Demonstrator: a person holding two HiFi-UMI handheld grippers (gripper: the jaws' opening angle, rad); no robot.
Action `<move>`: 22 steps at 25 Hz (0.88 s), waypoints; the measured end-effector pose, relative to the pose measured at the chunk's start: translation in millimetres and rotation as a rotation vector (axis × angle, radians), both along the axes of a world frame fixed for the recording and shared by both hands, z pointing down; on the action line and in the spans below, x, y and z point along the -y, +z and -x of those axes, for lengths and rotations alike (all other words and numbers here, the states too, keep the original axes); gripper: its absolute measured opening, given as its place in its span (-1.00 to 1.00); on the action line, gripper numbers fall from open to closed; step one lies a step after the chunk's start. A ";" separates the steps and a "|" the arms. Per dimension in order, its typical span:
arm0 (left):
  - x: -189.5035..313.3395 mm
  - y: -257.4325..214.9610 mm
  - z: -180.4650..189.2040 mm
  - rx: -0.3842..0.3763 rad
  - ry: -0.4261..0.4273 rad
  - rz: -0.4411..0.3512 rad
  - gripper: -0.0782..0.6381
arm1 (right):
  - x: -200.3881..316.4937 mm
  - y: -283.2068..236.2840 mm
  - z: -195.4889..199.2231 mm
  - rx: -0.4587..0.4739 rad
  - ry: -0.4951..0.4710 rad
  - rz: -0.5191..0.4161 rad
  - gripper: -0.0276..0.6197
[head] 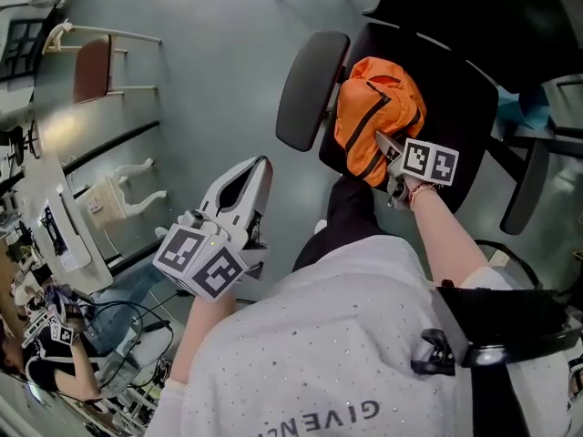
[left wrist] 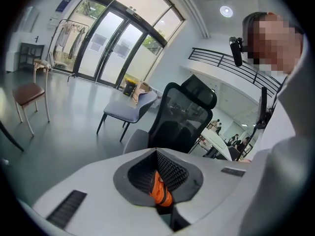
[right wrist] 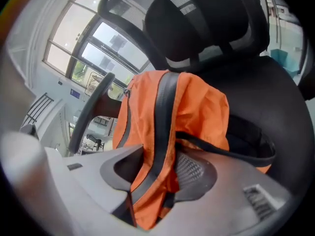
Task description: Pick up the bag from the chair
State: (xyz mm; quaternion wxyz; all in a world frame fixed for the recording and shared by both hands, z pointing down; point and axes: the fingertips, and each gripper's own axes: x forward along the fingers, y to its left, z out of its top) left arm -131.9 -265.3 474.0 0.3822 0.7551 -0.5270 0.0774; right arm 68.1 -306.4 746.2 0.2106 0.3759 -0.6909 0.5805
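An orange bag [head: 373, 107] with dark straps lies slumped on the seat of a black office chair [head: 460, 89]. My right gripper [head: 387, 148] reaches down onto the bag's near side. In the right gripper view its jaws stand partly apart around a fold of the bag [right wrist: 189, 100] and a dark strap [right wrist: 165, 112], and both pads still show beside the fabric. My left gripper [head: 262, 164] hangs over the floor left of the chair, its tips together and nothing in it. A sliver of the bag [left wrist: 160, 191] shows past them.
The chair's grey armrest [head: 310, 89] stands between my left gripper and the bag; another armrest [head: 528, 189] is at the right. A red-seated chair [head: 91, 66] and desks with cables [head: 55, 235] line the left. A grey chair [left wrist: 125, 112] stands on the floor beyond.
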 end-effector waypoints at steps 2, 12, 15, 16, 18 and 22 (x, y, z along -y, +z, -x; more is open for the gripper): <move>-2.4 -2.9 1.6 0.014 0.003 -0.005 -0.77 | -5.3 3.4 -4.3 0.005 0.016 0.018 -0.31; 11.7 -4.9 10.0 0.072 -0.039 -0.018 -0.77 | -3.8 6.8 -13.1 0.049 -0.040 0.067 -0.59; 25.6 -8.5 2.0 0.072 -0.025 -0.037 -0.77 | -1.1 6.7 -17.8 0.019 -0.087 0.062 -0.69; 29.1 -9.8 0.1 0.071 -0.021 -0.043 -0.77 | -0.5 6.6 -18.8 0.005 -0.102 0.059 -0.71; 34.9 -12.9 -3.9 0.075 -0.012 -0.050 -0.77 | 0.6 6.2 -22.0 -0.022 -0.123 0.061 -0.72; 46.5 -22.6 -2.7 0.097 0.004 -0.070 -0.77 | -0.4 2.0 -27.2 -0.042 -0.162 0.078 -0.78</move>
